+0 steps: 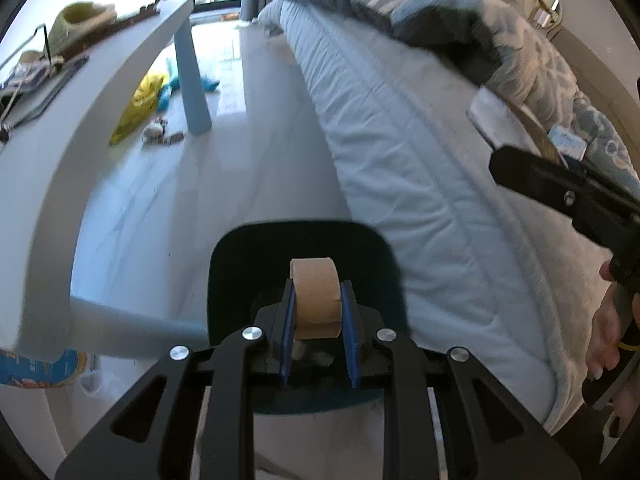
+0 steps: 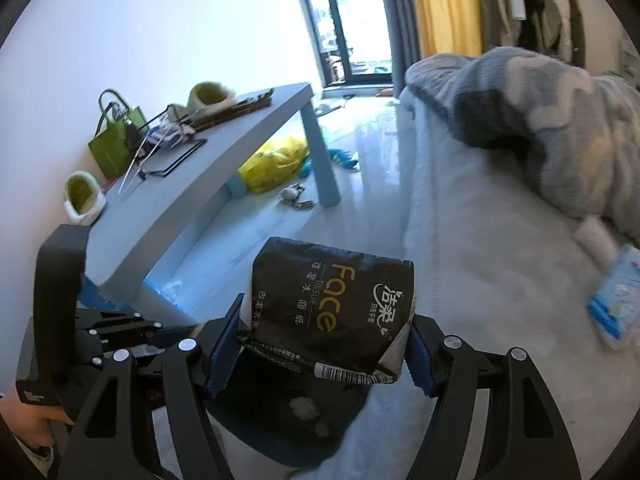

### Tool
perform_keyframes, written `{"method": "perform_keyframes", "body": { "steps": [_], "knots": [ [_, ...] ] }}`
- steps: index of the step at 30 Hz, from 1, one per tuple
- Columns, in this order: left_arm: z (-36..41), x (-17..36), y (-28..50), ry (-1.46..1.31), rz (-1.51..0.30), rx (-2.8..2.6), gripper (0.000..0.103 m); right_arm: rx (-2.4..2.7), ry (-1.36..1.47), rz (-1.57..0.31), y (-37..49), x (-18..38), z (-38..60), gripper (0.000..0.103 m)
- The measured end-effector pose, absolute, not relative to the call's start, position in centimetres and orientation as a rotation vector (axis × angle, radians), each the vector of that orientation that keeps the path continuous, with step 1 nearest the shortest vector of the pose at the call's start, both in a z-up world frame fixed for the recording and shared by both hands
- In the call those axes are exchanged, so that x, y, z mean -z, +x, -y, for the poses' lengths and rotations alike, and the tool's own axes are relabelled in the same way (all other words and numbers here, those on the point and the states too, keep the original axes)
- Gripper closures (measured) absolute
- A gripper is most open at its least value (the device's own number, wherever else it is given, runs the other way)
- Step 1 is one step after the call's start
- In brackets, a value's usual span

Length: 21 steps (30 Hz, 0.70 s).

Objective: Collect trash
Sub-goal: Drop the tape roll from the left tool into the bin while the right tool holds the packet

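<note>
Squarely between the blue-padded fingers [image 1: 289,320] of the left gripper [image 1: 318,320] sits a tan cardboard tube [image 1: 316,300], pinched on both flat sides, the fingers closed to the tube's width; it hangs over the open mouth of a dark teal plastic waste bin [image 1: 304,248] on the pale glossy floor [image 1: 224,168]. Over in the right wrist view, the right gripper [image 2: 320,344] has its fingers [image 2: 224,344] spread fairly wide and pressed against the two edges of a crumpled black tissue wrapper with gold "Face" lettering [image 2: 332,304], held above the same bin [image 2: 288,428], whose dark inside shows pale scraps [image 2: 304,406]. At 8 o'clock in that view the left gripper's black body [image 2: 60,312] and the person's left hand [image 2: 28,412] appear. From the left wrist camera, the right gripper [image 1: 560,192] reaches in at 3 o'clock beside a light blue quilted mattress [image 1: 400,160] topped by a grey-blue patterned blanket [image 1: 460,20]. Toward 10 o'clock stands a pale blue low desk [image 2: 208,160] carrying a green tote bag [image 2: 114,140], fuzzy green slippers [image 2: 82,196] and a black tray [image 2: 176,156]; under it, on the floor, lie a yellow plastic bag [image 2: 276,162] and small bits of litter [image 2: 294,196]. A blue-and-white packet [image 2: 616,296] rests on the bed at 3 o'clock.
</note>
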<state>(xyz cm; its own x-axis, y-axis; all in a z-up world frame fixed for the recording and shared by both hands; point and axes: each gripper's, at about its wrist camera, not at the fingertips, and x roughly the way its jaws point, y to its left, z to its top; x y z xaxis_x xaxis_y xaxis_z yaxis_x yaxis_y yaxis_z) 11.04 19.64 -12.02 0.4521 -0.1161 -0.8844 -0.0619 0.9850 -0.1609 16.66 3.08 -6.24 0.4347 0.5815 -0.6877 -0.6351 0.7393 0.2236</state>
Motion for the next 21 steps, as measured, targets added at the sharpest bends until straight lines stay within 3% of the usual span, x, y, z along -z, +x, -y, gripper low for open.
{"method": "perform_keyframes", "body": {
  "steps": [3, 11, 14, 18, 21],
  "knots": [
    [-20.4, 13.0, 10.7, -0.192, -1.146, 0.029, 0.076, -0.768, -0.090, -0.840, 16.5, 6.9, -4.6, 0.032],
    [-21.7, 13.2, 10.0, -0.212, -1.181, 0.020, 0.046, -0.766, -0.144, -0.893, 16.6, 9.1, -7.2, 0.032],
    [-22.3, 12.7, 9.7, -0.235, -1.169, 0.025, 0.041, -0.761, -0.145, -0.920, 16.8, 10.1, -7.8, 0.032],
    [-22.2, 13.0, 9.5, -0.242, -1.193, 0.063, 0.041, -0.756, -0.153, -0.932, 16.9, 10.8, -8.5, 0.032],
    [-21.8, 13.4, 9.5, -0.211, -1.216, 0.076, 0.052, -0.755, -0.160, -0.935, 16.9, 11.2, -8.9, 0.032]
  ]
}}
